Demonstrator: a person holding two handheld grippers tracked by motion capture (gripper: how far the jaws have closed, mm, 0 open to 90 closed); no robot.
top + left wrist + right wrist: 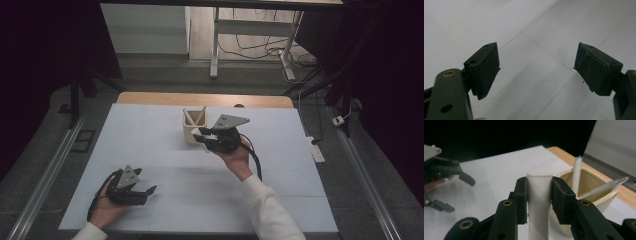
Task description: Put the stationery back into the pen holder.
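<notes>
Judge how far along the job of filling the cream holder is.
Done: two white sticks already stand in the cream holder. In hand: the right gripper clamps a white tube beside it. Left: dropping it in. The left gripper waits open.

White tube (538, 202) in the right gripper (539, 200): smooth plastic look, slight sheen, flat crimped end. Cream cup (594, 192): glossy, ceramic or plastic, can't tell which; two more pale smooth pieces (576, 173) stand in it, one thin and semi-clear. Right gripper: matt black plastic, brass-coloured rivets, pads dull and rubbery. Left gripper (536, 72): same matt black, pad faces scuffed, edges frayed. Grey plate (229, 121) on top: flat matt metal look. Bench (150, 150): matt white sheet, paper-like, faint seam lines; far edge bare light wood, smooth. Sleeve (270, 210): white cloth, soft knit.
</notes>
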